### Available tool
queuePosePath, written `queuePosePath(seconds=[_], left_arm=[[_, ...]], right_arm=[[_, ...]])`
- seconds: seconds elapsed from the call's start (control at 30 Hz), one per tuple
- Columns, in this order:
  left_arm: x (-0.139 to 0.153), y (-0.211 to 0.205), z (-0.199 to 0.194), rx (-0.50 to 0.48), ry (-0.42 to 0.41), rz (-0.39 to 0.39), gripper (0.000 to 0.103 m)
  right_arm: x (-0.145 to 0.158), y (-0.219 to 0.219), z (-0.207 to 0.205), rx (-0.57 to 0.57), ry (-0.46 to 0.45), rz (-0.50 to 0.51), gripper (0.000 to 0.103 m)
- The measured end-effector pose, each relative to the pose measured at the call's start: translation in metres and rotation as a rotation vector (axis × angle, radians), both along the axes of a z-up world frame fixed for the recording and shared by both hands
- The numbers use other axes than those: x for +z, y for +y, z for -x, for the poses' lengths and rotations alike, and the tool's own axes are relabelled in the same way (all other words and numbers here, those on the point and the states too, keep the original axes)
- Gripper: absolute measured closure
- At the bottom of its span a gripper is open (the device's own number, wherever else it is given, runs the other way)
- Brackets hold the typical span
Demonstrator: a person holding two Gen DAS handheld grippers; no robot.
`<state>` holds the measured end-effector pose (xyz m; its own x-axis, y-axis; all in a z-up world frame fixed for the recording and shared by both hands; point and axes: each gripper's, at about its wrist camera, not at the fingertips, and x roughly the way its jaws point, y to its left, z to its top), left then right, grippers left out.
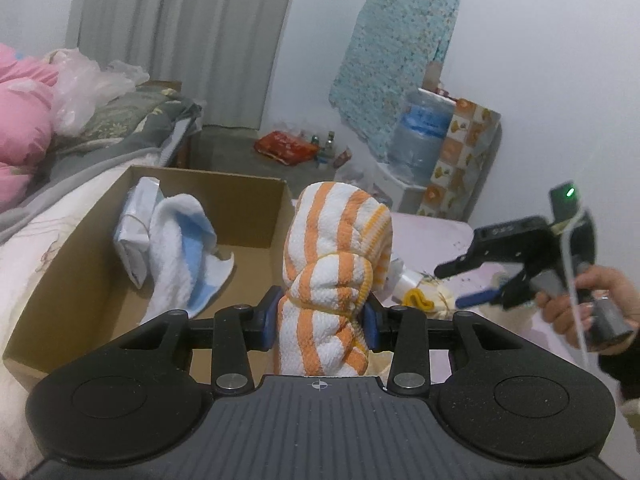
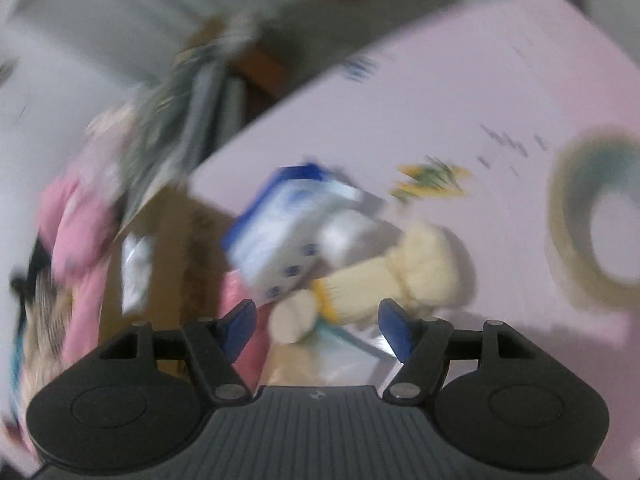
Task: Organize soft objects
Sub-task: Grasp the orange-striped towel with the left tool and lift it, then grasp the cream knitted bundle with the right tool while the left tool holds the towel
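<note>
Between the blue pads of the left gripper (image 1: 320,320), an orange-striped towel (image 1: 334,264) stood rolled and knotted, the jaws clamped on its lower bulge while the upper loop rose free above them. It looked light and yielding, likely to sag or unroll if pinched by a loose end, so the thick knot seemed the safest place to hold. Just beyond and to the left, a cardboard box (image 1: 248,208) sat on the bed with a white-and-blue cloth (image 1: 180,248) and a pale packet already inside, the towel apparently bound for the same place. To the right, a hand (image 1: 600,304) carried the right gripper (image 1: 460,284) above the pink sheet (image 1: 432,232). Its own view was badly blurred, yet its jaws stood apart with nothing pressed between them, above a cream plush toy (image 2: 400,272) and a blue-and-white packet (image 2: 288,232). That toy looked soft and squashy, best taken around its middle, though the blur hid its exact shape. A tape roll (image 2: 592,216) lay well apart on the sheet. Farther back stood a water jug (image 1: 420,132) against the wall.
</note>
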<state>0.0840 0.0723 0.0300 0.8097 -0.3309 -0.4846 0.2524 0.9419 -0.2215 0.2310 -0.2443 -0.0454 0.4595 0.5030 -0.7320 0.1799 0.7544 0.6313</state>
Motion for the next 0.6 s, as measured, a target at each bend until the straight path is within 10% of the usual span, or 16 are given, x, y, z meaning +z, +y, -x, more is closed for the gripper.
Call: queuePosePath(seconds=[0.27, 0.6], left_arm=[[-0.001, 0.009, 0.002, -0.003, -0.007, 0.051, 0.064], [-0.003, 0.014, 0.003, -0.022, -0.016, 0.088, 0.064]], right_arm=[[-0.048, -0.023, -0.006, -0.233, 0.186, -0.135, 0.051], [-0.047, -0.011, -0.014, -0.349, 0.132, -0.054, 0.06]])
